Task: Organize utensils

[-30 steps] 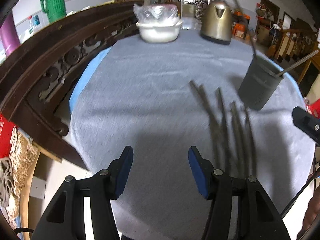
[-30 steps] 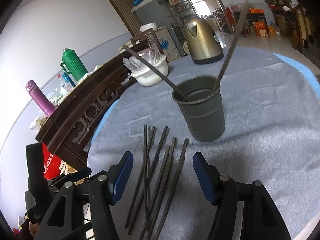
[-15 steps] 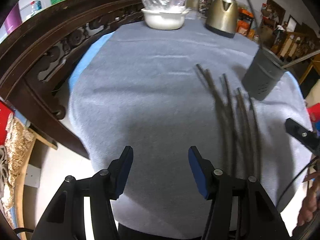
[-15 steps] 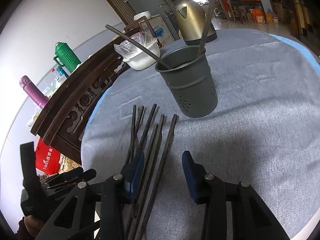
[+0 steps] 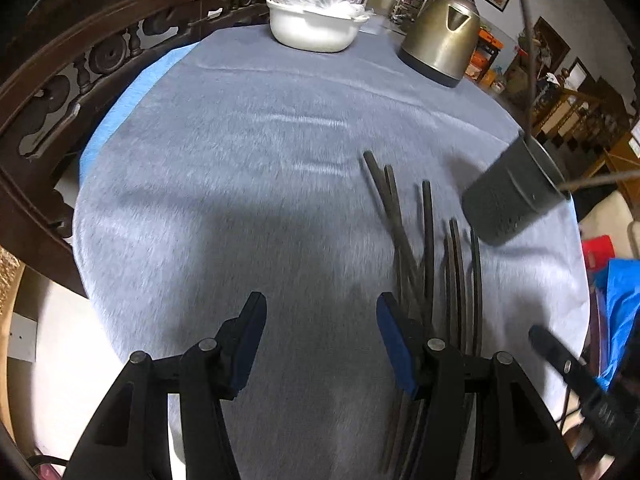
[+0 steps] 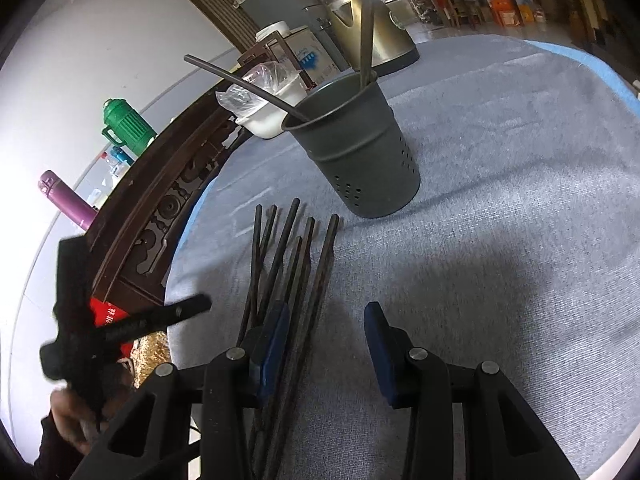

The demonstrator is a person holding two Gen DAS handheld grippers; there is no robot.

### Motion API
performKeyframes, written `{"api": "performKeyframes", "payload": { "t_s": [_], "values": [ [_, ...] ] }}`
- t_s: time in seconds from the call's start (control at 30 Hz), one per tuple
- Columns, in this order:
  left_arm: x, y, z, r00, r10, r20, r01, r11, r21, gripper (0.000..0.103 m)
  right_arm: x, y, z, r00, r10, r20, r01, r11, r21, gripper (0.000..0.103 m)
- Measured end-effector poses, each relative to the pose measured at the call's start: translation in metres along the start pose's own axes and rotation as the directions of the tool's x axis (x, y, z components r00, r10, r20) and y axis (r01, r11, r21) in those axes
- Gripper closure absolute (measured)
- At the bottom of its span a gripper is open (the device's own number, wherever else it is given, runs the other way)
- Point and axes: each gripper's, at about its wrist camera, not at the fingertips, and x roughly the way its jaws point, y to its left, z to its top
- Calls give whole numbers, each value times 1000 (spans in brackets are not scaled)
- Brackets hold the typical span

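Lowered and narrowed, my right hand-held gripper [image 6: 325, 343] straddles one chopstick [image 6: 320, 276], unclenched; left hand-held gripper [image 5: 320, 346] stands released, empty.

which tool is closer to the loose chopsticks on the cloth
Right. The right tool straddles the chopsticks; the left tool sits just beside the bundle, over bare cloth.

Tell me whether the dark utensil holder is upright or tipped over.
Upright. The utensil holder stands on its base on the grey cloth, mouth upward, with chopsticks leaning inside.
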Motion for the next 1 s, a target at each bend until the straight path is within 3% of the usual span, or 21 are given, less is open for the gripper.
{"api": "performKeyframes", "payload": {
  "t_s": [0.23,0.5,0.57,0.63,0.83,1.0],
  "values": [
    [9,-14,20,1000,2,26,-2,1000,13,45,-5,-3,-5,991,110,77,-107,993,-39,60],
    [33,-28,47,999,-1,38,0,1000,25,45,-4,-15,-5,986,137,93,-137,991,-8,60],
    [40,-28,54,1000,-4,27,4,1000,20,48,-6,-15,-4,986,136,101,-136,991,-9,60],
    [46,-27,58,999,-29,12,29,1000,11,60,-8,-15,-3,986,131,105,-131,991,-11,60],
    [57,-28,72,996,-92,-11,92,995,-39,67,-4,-16,-3,988,124,95,-124,992,3,60],
    [68,-24,80,992,-117,-44,114,991,-76,82,-3,-12,-3,989,118,90,-117,993,-11,60]
  ]
}}
